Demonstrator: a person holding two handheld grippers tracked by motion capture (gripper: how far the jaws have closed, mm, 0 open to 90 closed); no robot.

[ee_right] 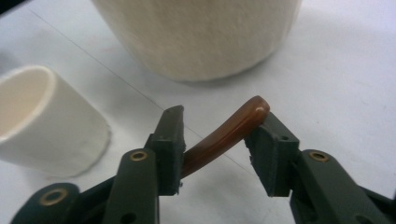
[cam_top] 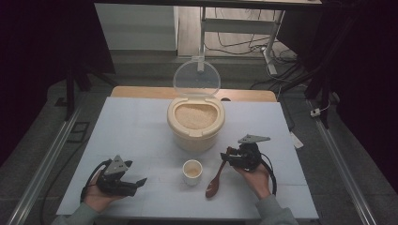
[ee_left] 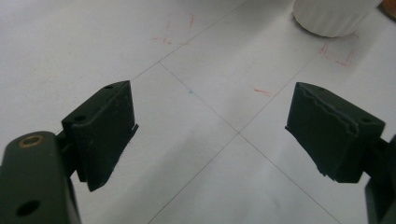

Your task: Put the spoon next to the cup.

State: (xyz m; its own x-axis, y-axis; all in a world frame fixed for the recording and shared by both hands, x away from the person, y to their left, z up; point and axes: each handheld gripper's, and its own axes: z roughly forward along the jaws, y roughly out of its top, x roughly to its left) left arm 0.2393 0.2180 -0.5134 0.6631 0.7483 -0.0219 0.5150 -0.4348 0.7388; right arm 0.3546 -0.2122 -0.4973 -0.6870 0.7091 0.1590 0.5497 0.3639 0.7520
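Observation:
A brown wooden spoon (cam_top: 216, 182) lies on the white table (cam_top: 136, 126), its bowl toward the front edge and its handle (ee_right: 229, 133) rising between the jaws of my right gripper (cam_top: 228, 156) (ee_right: 215, 140). Those jaws stand apart; the handle's tip leans by the right one and the pads do not press on it. A small white cup (cam_top: 192, 171) (ee_right: 42, 121) stands just left of the spoon. Behind it is a cream container (cam_top: 195, 124) (ee_right: 201, 32) of rice with its clear lid (cam_top: 196, 78) raised. My left gripper (cam_top: 135, 172) (ee_left: 210, 126) rests open at the front left over bare table.
The white cup's base (ee_left: 334, 14) shows at the top right of the left gripper view. Faint red marks and thin seam lines cross the tabletop. A wooden strip (cam_top: 141, 91) edges the table's far side, with desk legs and cables on the floor beyond.

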